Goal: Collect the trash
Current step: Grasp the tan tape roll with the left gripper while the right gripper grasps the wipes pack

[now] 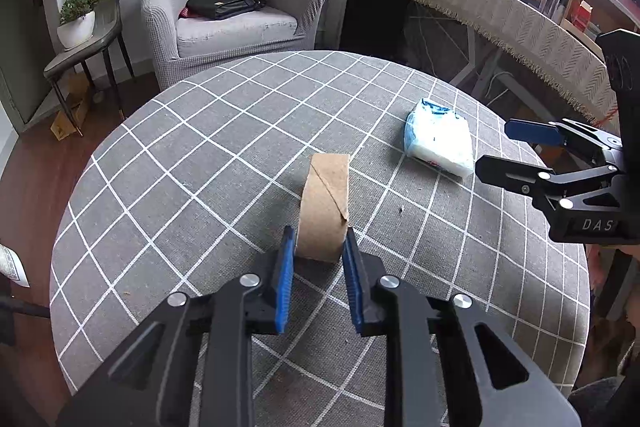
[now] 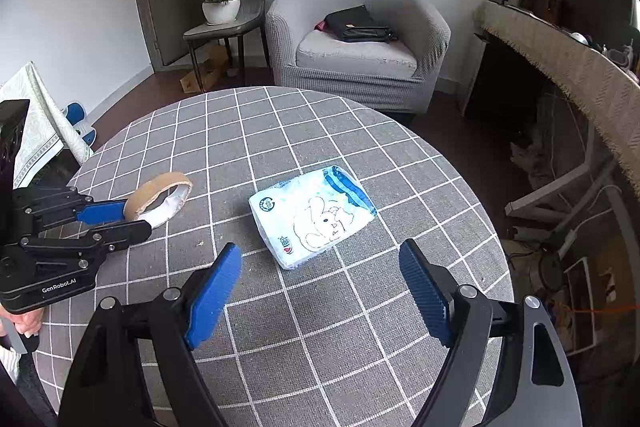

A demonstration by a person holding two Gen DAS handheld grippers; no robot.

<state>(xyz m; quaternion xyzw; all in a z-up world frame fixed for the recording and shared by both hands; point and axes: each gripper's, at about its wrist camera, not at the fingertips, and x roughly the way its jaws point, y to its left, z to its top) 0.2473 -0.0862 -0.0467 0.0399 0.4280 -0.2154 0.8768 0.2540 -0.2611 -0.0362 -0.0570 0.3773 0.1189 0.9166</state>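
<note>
Left gripper (image 1: 319,239) clamped on cardboard tape roll (image 1: 324,207), pinched at near rim between pads; lift straight. Right gripper (image 2: 320,259) spread wide, tissue pack (image 2: 312,215) just ahead of fingertips.

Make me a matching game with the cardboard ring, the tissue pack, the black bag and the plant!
Things:
1. cardboard ring
2. tissue pack
3. black bag
4. plant

Places:
A. on the grey armchair
B. between the left gripper jaws
C. on the chair by the door
D. lying free on the checked table

Pairs: 1-B, 2-D, 3-A, 4-C
</note>
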